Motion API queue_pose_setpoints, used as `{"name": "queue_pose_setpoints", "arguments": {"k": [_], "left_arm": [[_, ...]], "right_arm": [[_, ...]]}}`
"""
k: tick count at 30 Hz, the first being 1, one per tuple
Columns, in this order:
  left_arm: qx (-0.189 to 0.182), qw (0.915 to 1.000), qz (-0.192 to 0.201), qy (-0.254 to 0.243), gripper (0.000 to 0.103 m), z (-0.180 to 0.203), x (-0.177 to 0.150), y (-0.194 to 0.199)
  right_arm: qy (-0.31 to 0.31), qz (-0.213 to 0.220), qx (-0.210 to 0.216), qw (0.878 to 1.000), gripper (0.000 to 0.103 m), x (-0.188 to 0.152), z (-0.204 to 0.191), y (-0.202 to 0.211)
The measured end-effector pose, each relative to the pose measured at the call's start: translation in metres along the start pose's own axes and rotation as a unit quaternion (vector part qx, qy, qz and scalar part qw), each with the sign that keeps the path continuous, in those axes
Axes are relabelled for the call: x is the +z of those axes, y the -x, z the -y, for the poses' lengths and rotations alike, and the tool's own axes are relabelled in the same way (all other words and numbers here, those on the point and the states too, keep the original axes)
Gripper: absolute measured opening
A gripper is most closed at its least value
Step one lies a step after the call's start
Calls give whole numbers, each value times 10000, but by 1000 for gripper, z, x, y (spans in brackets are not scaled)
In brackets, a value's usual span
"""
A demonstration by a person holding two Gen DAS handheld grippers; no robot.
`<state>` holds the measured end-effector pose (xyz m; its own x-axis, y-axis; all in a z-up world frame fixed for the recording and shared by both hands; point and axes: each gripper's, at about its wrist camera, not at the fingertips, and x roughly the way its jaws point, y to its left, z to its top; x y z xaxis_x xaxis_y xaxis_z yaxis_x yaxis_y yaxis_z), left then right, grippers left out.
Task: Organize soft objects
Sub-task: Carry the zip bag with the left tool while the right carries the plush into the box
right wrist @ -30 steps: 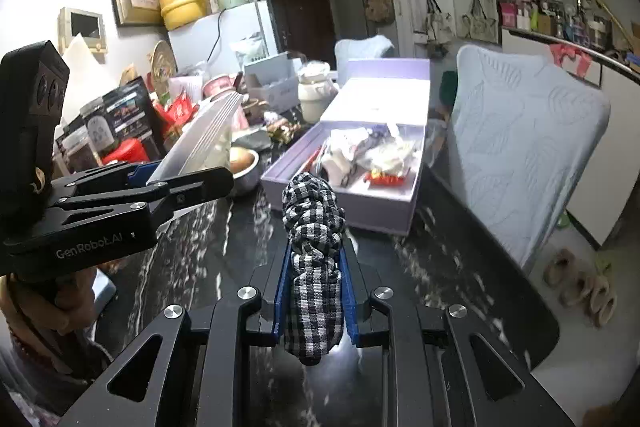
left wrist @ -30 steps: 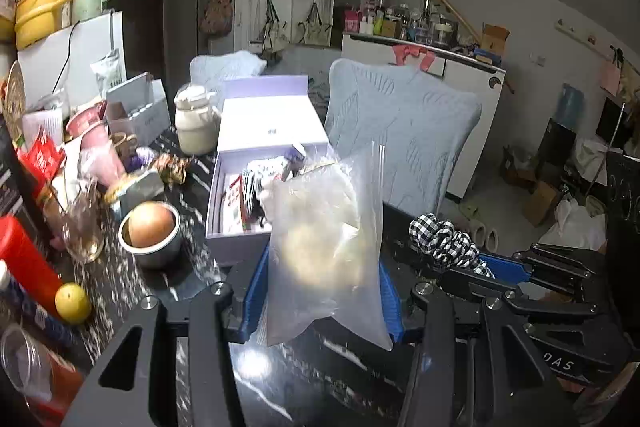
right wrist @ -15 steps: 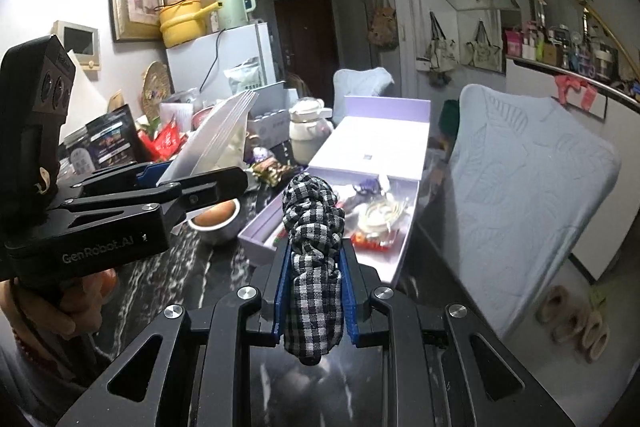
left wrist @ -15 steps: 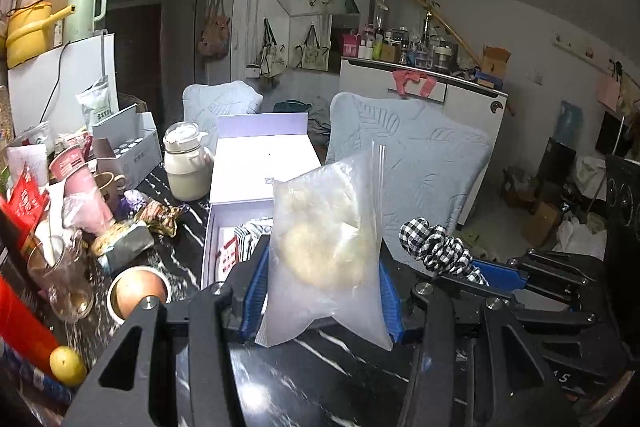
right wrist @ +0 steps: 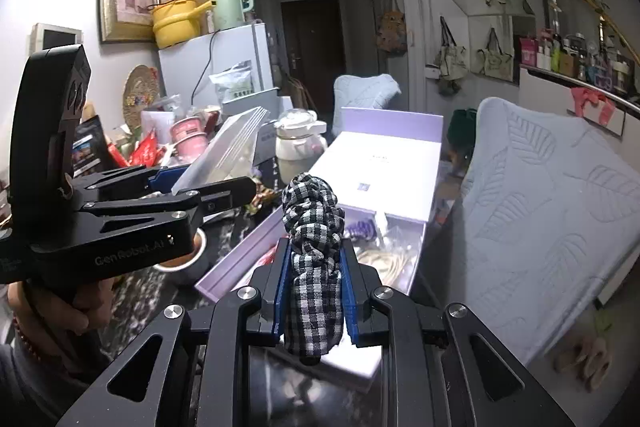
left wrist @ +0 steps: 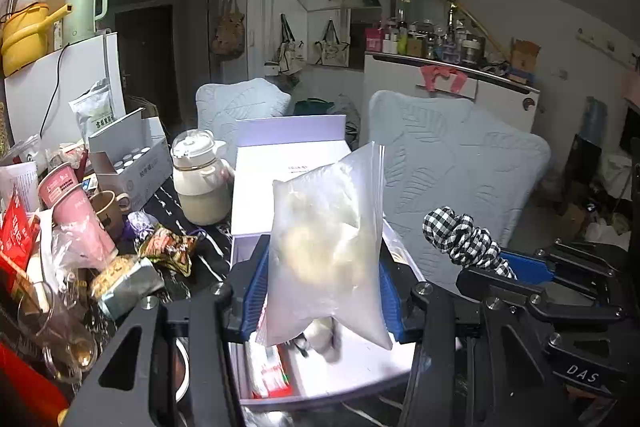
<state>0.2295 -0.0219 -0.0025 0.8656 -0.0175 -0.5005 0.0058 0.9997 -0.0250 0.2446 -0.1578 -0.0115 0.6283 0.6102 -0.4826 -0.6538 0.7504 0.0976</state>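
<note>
Both grippers level over lavender box (right wrist: 404, 163), bag (left wrist: 328, 251) and checked cloth (right wrist: 316, 263) pinched

Dark marbled tabletop (left wrist: 208, 259), cluttered on the left side. Cream lidded jug (left wrist: 199, 183) stands beside a white carton of small bottles (left wrist: 130, 163). Pink paper cups (left wrist: 76, 211), brown mug (left wrist: 109, 207), crumpled snack wrapper (left wrist: 170, 247) nearby. White fridge (right wrist: 216, 67) behind carries yellow pot (right wrist: 176, 21) and green kettle (right wrist: 230, 5). Pale quilted chair back (right wrist: 552, 227) at right.
</note>
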Motion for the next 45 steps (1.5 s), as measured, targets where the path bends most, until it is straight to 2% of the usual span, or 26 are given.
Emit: {"name": "queue_pose_setpoints", "arguments": {"k": [9,20,26,35,38,45], "left_arm": [[238,9993,-265,-86,48,-13,-4,-46],[267,9968,-725,-229,48,-14,-26,-85],[251,9939,-1031,-309,48,-9,-41,-103],[261,9905,-1274,-451,48,1,-54,-115],[243,9904,-1282,-450,48,1,-54,-115],[239,9851,-1674,-300,48,-5,-63,-129]], "right_arm": [[-39,-126,112,9999,22,4,14,-47],[-243,-612,150,9977,22,-13,24,-91],[-254,-772,120,9966,22,-25,23,-100],[-390,-1045,73,9937,22,-38,31,-114],[-465,-1191,122,9917,22,-44,33,-118],[-570,-1336,2,9894,22,-50,37,-121]]}}
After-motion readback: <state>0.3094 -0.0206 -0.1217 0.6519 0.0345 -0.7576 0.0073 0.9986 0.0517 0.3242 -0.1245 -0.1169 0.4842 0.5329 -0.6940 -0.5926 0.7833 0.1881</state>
